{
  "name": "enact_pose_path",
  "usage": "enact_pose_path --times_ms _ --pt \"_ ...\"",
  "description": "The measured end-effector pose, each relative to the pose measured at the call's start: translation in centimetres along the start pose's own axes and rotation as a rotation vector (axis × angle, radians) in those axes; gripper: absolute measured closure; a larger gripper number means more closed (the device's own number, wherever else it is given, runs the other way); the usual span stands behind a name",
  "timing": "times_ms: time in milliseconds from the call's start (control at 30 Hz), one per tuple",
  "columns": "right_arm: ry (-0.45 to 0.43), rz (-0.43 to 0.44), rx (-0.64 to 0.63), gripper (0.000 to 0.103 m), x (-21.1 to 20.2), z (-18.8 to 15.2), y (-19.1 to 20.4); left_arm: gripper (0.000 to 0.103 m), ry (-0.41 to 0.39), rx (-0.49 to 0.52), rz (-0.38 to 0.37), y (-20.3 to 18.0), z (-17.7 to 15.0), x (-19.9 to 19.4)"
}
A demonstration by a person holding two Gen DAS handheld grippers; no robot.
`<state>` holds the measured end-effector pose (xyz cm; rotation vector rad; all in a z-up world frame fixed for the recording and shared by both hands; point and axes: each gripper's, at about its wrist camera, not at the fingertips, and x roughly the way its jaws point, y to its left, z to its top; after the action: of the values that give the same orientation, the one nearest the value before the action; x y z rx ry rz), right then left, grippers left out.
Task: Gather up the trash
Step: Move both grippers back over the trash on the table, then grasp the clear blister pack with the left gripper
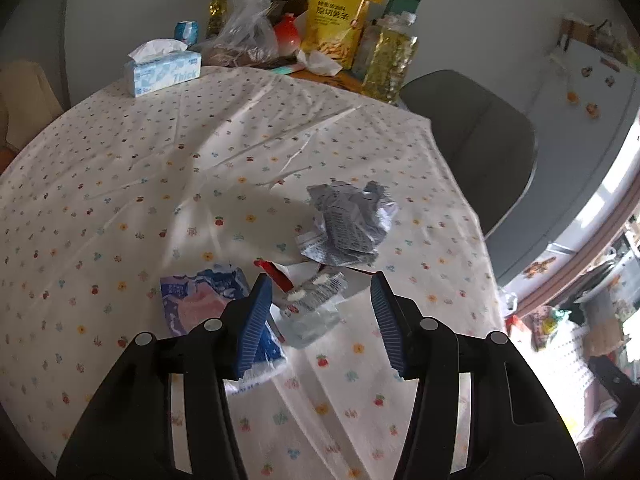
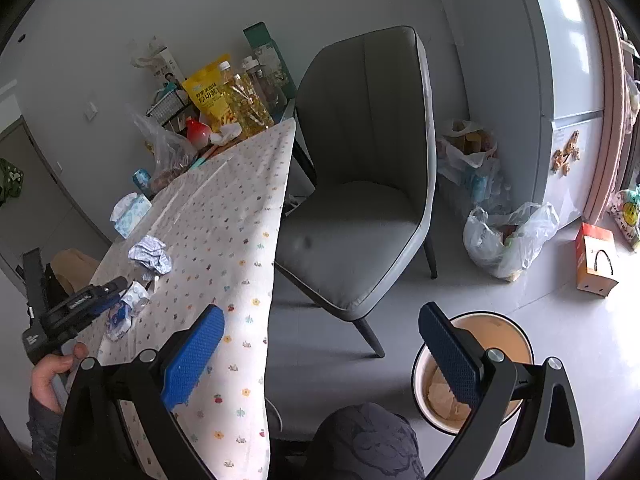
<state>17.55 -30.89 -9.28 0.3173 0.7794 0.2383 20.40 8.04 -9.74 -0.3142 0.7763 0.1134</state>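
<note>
I'm on the pickup step: my left gripper (image 1: 320,320) hangs over the near cluster of trash on the table (image 1: 120,168), jaws partly apart with nothing pinched. Between them lies a clear blister pack (image 1: 316,300), crumpled, with a red scrap (image 1: 276,274) just beyond it. The left pad overlaps a blue-and-pink wrapper (image 1: 200,300); I can't tell whether it touches. Farther off and a little right sits a crumpled grey printed wrapper (image 1: 348,220), apart from the jaws. At the far edge are a tissue box (image 1: 164,68) and groceries, which I judge aren't trash.

My right gripper (image 2: 320,356) is spread wide and empty, off the table's right edge, above the floor beside the grey chair (image 2: 360,184). Under its right finger is the waste bin (image 2: 516,344), with some paper already inside.

Next I'd lower the left jaws around the blister pack and close; it's flimsy and slick, so I expect it to buckle or slip unless I bite near its middle, then carry it right to the bin
</note>
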Motion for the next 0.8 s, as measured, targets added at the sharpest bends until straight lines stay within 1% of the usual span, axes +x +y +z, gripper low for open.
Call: enact_pose_path --times_ms 200,233,267,300,333,467,600,800 --pt "-0.002 -0.011 0.008 0.007 -0.1 0.0 -0.5 0.052 0.015 0.01 0.054 -0.5 0.1 1.7" --pt "0.001 -0.014 0.017 0.007 -0.1 -0.1 -0.8 0.06 0.015 0.011 0.058 -0.6 0.0 1.8" --pt "0.003 -0.016 0.022 0.007 -0.1 -0.2 -1.0 0.066 0.017 0.012 0.058 -0.6 -0.1 2.0" --pt "0.005 -0.021 0.027 0.007 -0.1 -0.3 -1.2 0.085 0.02 0.006 0.047 -0.5 -0.1 2.0" --pt "0.007 -0.025 0.031 0.007 -0.1 -0.4 -1.3 0.094 0.024 -0.003 0.035 -0.3 -0.2 1.9" --pt "0.014 -0.018 0.03 0.007 0.3 -0.4 -1.0 0.095 -0.002 0.0 0.007 -0.3 -0.2 0.7" --pt "0.023 0.009 0.002 0.007 1.1 -0.3 0.5 0.095 -0.033 -0.019 -0.02 0.3 -0.2 -1.0" --pt "0.035 0.081 -0.057 0.007 2.6 0.5 4.6 0.095 -0.073 -0.057 0.002 2.3 0.1 -3.3"
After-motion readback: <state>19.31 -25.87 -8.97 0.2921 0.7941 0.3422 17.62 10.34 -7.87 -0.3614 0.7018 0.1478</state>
